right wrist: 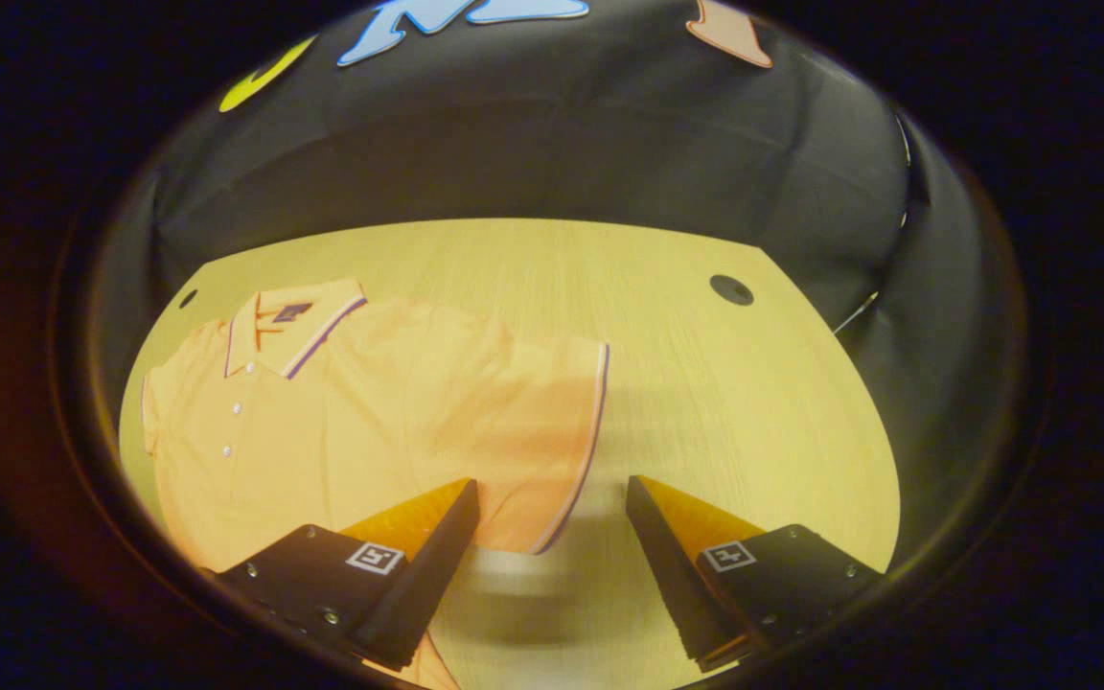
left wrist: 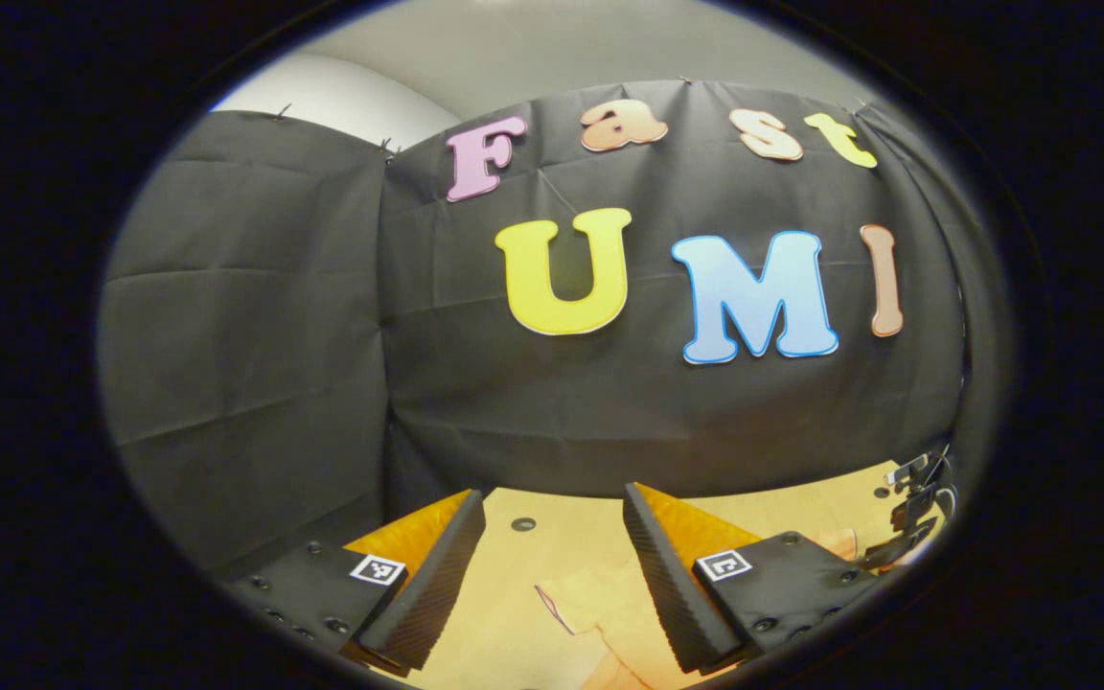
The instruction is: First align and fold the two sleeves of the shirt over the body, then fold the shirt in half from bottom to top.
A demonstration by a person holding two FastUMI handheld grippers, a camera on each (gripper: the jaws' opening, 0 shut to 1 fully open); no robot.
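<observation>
Shirt [right wrist: 360, 422]: orange polo, spread flat and face up on the counter [right wrist: 705, 402], collar [right wrist: 293, 331] toward the far edge, button placket running down the chest.
Sleeve [right wrist: 562, 431]: short, striped along the cuff, lying out to the side of the body, not yet folded over.
Other sleeve [right wrist: 154, 402]: at the far side of the shirt, partly cut by the edge of the right gripper view, also unfolded.
Right tongs [right wrist: 552, 537]: wide apart, holding nothing, hovering near the striped cuff; one finger over the sleeve cloth, the other over bare counter.
Left tongs [left wrist: 552, 565]: wide apart, empty, tilted up toward the booth wall, above the counter, with a scrap of orange cloth [left wrist: 609, 613] just below.
Stage: start of the task, judging by both sleeves lying open and the hem not brought up.
Handling: soft, light knit; likely to sag, crease and drag along the counter instead of holding shape; slides easily on smooth wood.
Grip point: cuff edge of the near sleeve, pinched thinly through one layer only, then carried across the chest.
Risk: catching the body layer beneath, or bunching the cloth into a ridge instead of a flat fold.
Hole [right wrist: 731, 289]: dark round opening in the counter, well apart from the shirt.
</observation>
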